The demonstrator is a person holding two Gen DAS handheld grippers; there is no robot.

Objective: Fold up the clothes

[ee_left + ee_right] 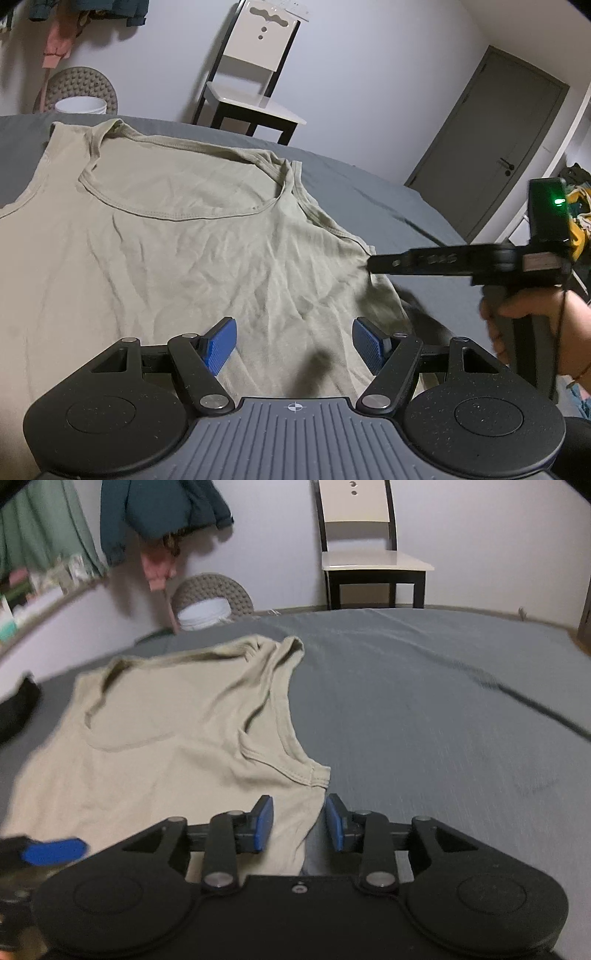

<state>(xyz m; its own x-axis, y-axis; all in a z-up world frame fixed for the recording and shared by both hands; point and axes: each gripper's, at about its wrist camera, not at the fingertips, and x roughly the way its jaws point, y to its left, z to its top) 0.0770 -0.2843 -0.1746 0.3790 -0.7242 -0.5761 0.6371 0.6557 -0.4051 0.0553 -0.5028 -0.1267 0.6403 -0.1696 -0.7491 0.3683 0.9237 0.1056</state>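
A beige tank top (pixel 177 251) lies flat and wrinkled on the grey bed sheet (pixel 369 192), neckline toward the far edge. My left gripper (pixel 295 343) hovers open over its lower middle, blue pads (pixel 221 343) wide apart with nothing between them. My right gripper (pixel 373 264) reaches in from the right to the shirt's side seam below the armhole, held by a hand (pixel 517 325). In the right wrist view the tank top (pixel 166 746) has its side edge lying between the spread fingers of the right gripper (pixel 299 823), which is open. A blue pad of the left gripper (pixel 53 849) shows at lower left.
A cream chair with a dark frame (pixel 255 85) stands beyond the bed by the wall. A round knobbly cushion and a white tub (pixel 81 103) sit at the far left. Clothes hang on the wall (pixel 159 513). A grey door (pixel 491 147) is at right. A dark item (pixel 18 709) lies left of the shirt.
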